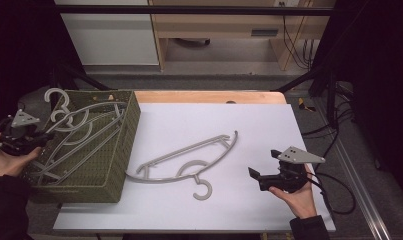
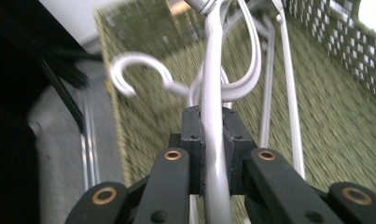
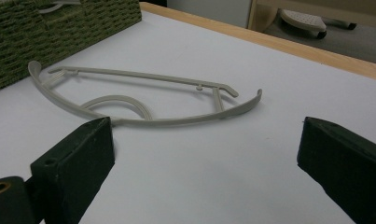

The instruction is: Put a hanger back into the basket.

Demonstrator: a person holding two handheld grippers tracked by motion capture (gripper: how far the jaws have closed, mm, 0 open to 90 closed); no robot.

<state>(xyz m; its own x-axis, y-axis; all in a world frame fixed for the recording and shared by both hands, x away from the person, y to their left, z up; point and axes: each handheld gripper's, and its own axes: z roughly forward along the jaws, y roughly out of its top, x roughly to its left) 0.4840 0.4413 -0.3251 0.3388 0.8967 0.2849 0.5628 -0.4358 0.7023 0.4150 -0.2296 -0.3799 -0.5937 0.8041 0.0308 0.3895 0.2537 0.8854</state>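
Bare table [image 1: 269,120] beyond hanger [image 1: 189,160]

Hanger [image 1: 189,162] on table: pale grey. Hangers in basket [image 1: 81,132]: same pale grey. Basket [image 1: 96,172]: olive green, woven checker weave. Table top [image 1: 269,125]: white, light wood strip along far edge. Left gripper [image 2: 212,140], right gripper [image 3: 204,163]: black jaws, brass-coloured rivets; grey plates on top.

L gripper view: held hanger [image 2: 212,140] runs out past top & bottom edges, its lower part hidden btwn the pads; its hook [image 2: 138,72] is blurred, as is the basket [image 2: 344,116] weave. R gripper view: loose hanger [image 3: 143,100] has its hook hidden behind one black jaw; basket cut off at top-left corner. High view: left gripper [image 1: 20,137] dark, jaws too small to tell.
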